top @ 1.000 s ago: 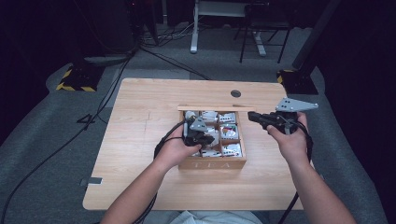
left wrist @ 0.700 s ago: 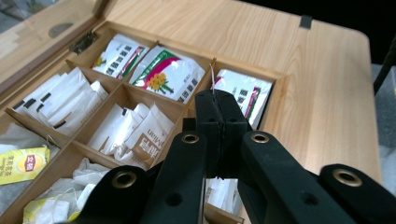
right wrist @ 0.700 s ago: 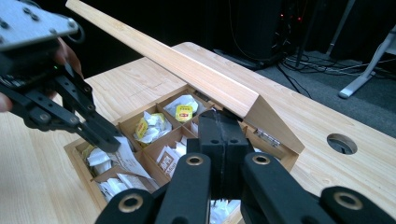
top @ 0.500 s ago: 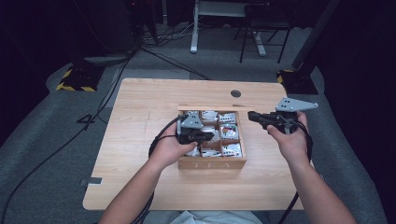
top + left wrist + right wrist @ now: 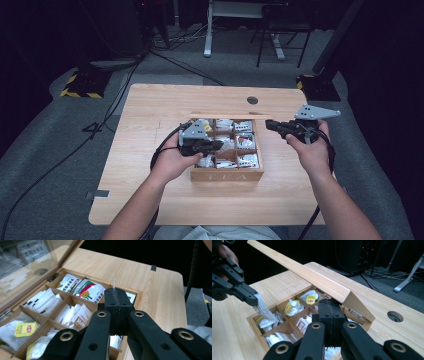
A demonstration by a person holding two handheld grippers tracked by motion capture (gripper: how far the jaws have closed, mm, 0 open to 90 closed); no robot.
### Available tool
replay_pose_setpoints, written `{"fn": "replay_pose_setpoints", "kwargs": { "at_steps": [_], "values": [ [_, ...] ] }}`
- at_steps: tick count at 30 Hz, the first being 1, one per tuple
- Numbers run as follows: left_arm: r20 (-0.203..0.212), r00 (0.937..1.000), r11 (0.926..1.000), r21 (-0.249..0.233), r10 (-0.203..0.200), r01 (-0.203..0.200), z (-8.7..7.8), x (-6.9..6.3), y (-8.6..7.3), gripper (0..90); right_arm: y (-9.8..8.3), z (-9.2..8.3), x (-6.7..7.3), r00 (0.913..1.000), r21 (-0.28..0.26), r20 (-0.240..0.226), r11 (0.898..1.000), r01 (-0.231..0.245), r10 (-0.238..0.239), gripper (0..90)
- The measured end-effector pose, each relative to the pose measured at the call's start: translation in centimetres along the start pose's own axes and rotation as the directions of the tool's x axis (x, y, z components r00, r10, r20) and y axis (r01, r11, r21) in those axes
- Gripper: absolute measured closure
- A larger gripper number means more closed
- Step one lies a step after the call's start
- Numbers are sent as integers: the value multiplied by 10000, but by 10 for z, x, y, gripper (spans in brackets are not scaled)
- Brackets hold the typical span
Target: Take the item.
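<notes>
Above the tea box (image 5: 227, 175), left gripper (image 5: 218, 145) pinches a tea bag (image 5: 263, 309).

"TEA" on the front wall of the wooden box (image 5: 227, 175)

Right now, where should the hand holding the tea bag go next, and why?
Probably a bit higher. The left gripper is shut on a white tea bag packet whose lower end is still among the packets in the tea box. The right gripper waits shut beside the open lid.
</notes>
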State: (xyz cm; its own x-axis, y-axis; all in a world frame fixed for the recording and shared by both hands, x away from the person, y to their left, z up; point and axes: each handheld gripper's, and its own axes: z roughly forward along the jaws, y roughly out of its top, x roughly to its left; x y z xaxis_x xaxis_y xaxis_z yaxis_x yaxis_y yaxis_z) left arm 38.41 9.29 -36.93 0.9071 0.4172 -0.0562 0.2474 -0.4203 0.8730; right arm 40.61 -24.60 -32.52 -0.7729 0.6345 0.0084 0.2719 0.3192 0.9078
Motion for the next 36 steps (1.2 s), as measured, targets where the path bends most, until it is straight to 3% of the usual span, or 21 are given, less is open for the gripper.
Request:
{"fn": "replay_pose_setpoints", "kwargs": {
  "at_steps": [7,15,23,30,36],
  "values": [
    [-128,9998,9996,-255,152,-155,-18,-2,-5,900,0,0,0,10000,61,14,10000,18,-19,900],
    [-393,9985,9990,-195,385,-393,-34,-7,-21,899,0,0,0,10000,85,7,10000,29,-29,900],
    [-611,9979,9984,-508,209,-241,-52,-5,-33,899,1,0,1,10000,137,25,9999,50,-51,900],
    [-835,9963,9986,-466,200,-239,-65,-5,-38,898,0,0,0,10000,82,-15,10000,36,-36,900],
    [-1312,9912,9996,-189,199,-226,-76,-3,-47,898,0,0,1,10000,151,-44,9999,63,-62,900]
  ]
}}
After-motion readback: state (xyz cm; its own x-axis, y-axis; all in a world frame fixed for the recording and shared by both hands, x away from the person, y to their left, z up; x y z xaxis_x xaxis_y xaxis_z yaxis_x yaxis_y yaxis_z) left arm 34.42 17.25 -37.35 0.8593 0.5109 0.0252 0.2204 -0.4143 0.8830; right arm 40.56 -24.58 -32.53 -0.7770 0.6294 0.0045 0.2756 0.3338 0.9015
